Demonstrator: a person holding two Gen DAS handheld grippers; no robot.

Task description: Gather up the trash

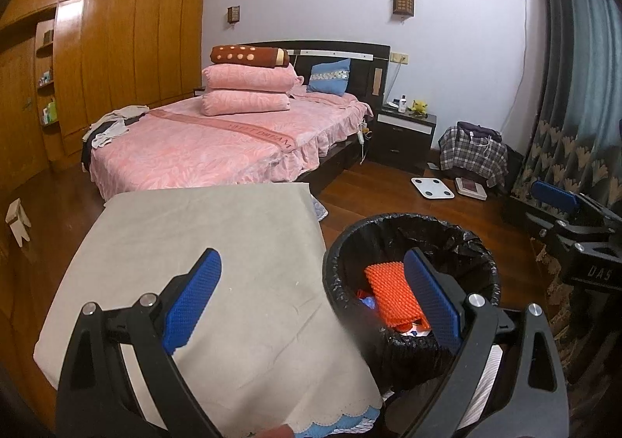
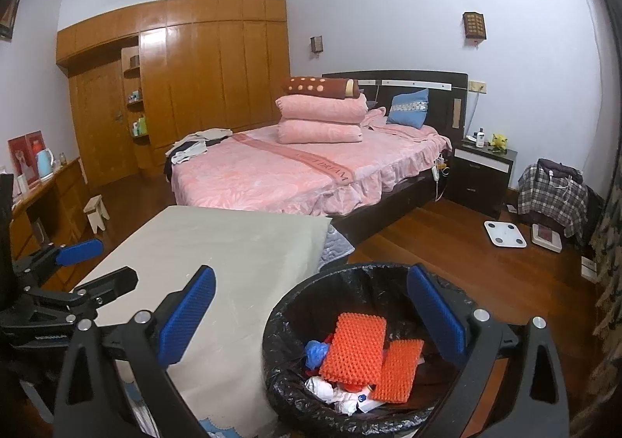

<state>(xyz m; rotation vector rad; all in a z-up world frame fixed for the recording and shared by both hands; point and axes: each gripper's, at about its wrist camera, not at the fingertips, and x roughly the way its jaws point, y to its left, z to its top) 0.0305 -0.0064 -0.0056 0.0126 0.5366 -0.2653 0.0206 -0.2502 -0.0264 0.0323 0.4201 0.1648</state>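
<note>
Judging by the scene, collection looked finished: orange pads (image 2: 359,346) and crumpled wrappers (image 2: 334,393) were seen in the black-lined bin (image 2: 283,311) beside the table's (image 1: 202,228) right edge. Left gripper (image 1: 311,302) and right gripper (image 2: 311,315) were held released, empty. Next, any leftover trash would need spotting.

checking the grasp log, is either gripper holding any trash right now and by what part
Nothing is held. The left gripper and right gripper are both open and empty; the orange pads already lie in the bin.
</note>
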